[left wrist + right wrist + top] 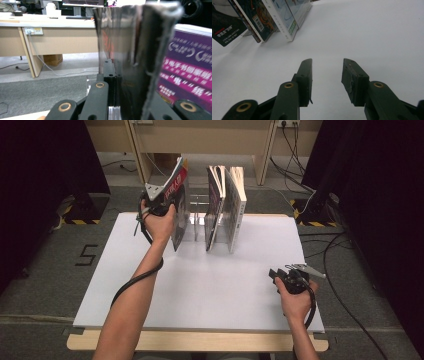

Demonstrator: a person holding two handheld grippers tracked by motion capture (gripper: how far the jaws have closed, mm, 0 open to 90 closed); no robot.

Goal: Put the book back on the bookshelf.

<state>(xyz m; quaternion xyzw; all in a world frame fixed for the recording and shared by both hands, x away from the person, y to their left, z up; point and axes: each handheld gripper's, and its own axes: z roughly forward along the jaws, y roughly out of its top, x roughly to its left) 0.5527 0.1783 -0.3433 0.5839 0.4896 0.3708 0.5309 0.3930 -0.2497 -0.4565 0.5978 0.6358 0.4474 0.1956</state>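
At rack's left end, left gripper [167,195] pinches tilted magazine [179,207] (thin edge grip); may slip. Right gripper [275,274] idle, jaws parted.

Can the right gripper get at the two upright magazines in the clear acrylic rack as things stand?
Probably yes: the right gripper is open, holds nothing, and bare white board lies between it and the two upright magazines. The clear acrylic rack's dividers might hinder.

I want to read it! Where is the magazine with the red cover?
In the high view, the thin red-covered magazine is at the back left of the white table, held by the left gripper, beside the clear rack.
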